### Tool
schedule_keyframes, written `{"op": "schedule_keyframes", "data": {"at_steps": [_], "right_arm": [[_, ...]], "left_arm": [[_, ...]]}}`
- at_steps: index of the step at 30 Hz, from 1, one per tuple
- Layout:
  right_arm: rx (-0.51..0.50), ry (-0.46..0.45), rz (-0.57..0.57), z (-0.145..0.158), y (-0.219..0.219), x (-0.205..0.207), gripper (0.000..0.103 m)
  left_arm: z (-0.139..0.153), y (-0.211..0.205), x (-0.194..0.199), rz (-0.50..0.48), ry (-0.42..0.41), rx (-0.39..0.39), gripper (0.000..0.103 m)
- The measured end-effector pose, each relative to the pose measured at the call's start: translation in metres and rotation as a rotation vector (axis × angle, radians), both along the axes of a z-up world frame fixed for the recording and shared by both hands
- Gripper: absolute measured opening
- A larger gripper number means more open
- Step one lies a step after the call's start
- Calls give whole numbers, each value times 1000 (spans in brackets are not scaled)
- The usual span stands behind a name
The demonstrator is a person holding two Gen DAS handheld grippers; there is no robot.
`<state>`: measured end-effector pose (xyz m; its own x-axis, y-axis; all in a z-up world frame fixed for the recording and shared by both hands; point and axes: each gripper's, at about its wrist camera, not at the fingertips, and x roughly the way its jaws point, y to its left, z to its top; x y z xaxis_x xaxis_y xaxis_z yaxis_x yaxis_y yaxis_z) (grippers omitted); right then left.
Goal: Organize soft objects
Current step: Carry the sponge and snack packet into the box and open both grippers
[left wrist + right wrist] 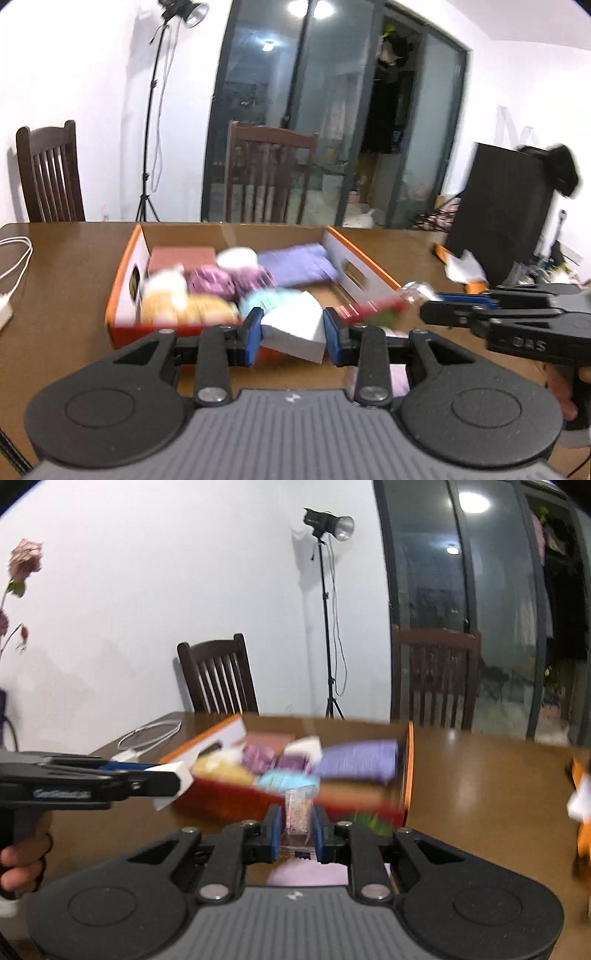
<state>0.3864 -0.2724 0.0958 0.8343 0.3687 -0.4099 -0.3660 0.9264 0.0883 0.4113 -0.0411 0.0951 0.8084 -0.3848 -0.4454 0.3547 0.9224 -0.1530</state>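
Your left gripper [293,330] clamps a white foam wedge [295,328], and your right gripper [295,830] is clenched on a small clear packet with pinkish contents [297,812]. Both are carried above the brown table [66,277], likely bound for the orange-rimmed cardboard box [122,280] of soft rolls. Only the right wrist view shows the packet clearly.

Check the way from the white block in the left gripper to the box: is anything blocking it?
Nothing visible does. The left gripper holds the white block just short of the box, above its near wall. The near left part is filled with soft items; bare floor shows at the near right.
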Motion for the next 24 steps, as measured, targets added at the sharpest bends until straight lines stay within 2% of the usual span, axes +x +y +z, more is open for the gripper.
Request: {"op": "schedule_keyframes", "data": {"at_steps": [3, 5, 7, 9, 11, 14, 16, 18, 19, 20, 21, 24], "right_arm": [[-13, 32, 11, 11, 0, 59, 17], [-10, 65, 15, 13, 2, 97, 17], [-7, 115, 17, 10, 5, 133, 17], [-62, 136, -3, 4, 11, 161, 17], [-117, 154, -37, -6, 16, 179, 17], [-212, 161, -78, -21, 24, 196, 18], [-261, 146, -100, -30, 28, 199, 18], [-303, 120, -120, -36, 30, 199, 30], [-313, 106, -127, -36, 30, 199, 32], [-315, 94, -132, -35, 30, 198, 36], [-308, 87, -134, -34, 28, 195, 37], [-272, 79, -129, -28, 24, 189, 38]], "left_arm": [[10, -5, 58, 34, 50, -13, 35], [16, -11, 84, 28, 34, -7, 35], [18, -19, 111, 9, 51, -19, 36], [14, -30, 137, -11, 95, -46, 36], [6, -44, 158, -40, 125, -35, 36], [-16, -67, 183, -52, 139, 41, 39], [-32, -72, 197, -20, 185, 56, 45], [-41, -71, 205, -29, 211, 42, 55], [-42, -70, 205, -34, 208, 36, 61], [-41, -68, 204, -35, 198, 32, 74], [-40, -66, 201, -32, 181, 31, 78], [-32, -60, 186, -42, 143, 47, 78]]}}
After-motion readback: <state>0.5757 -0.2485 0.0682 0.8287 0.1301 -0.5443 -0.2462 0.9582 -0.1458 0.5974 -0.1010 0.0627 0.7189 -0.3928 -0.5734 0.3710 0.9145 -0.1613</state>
